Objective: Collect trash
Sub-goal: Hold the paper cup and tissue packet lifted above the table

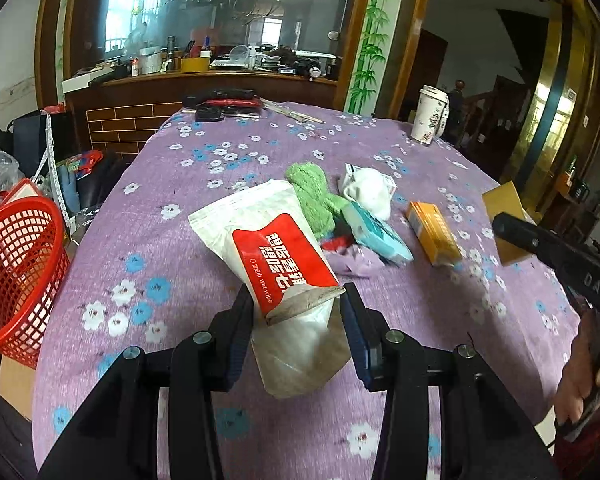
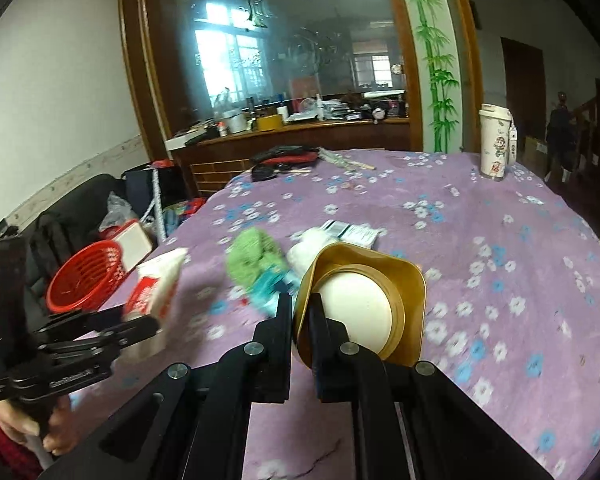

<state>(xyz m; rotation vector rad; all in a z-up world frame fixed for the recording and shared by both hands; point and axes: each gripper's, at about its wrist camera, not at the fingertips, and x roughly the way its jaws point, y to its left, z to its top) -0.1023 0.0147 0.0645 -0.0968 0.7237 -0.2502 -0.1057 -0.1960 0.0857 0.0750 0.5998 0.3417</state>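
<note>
White wet-wipe pack with a red label [image 1: 278, 268] is clamped between the left gripper [image 1: 296, 344] jaws, which are part-way closed and pressing its two sides. The pack's long axis runs forward along the fingers, tilted up and away over the table, and it appears lifted clear of the cloth.

Square gold container with a cream round insert [image 2: 364, 308] is held by the right gripper [image 2: 300, 336]. The jaws are pinched nearly together on its near-left wall, and its open mouth is tipped toward the camera.

Key relation: the red plastic mesh basket [image 1: 18, 276] sits off the table's left edge, lower than the tabletop. That puts it to the left of both loads. The left hand is clearly nearer; in the right wrist view the left gripper and pack lie between the gold container and the basket [image 2: 84, 276]. Judgement: the left load goes first with a short swing left, while the right must cross further.

Still on the purple flowered tablecloth [image 1: 172, 184], well ahead of the jaws:
- green fuzzy cloth [image 1: 314, 196]
- white crumpled wad [image 1: 370, 190]
- teal packet [image 1: 376, 232]
- orange carton [image 1: 434, 232]

A white lidded cup [image 1: 430, 114] stands at the far right. I can't tell if it's trash.
</note>
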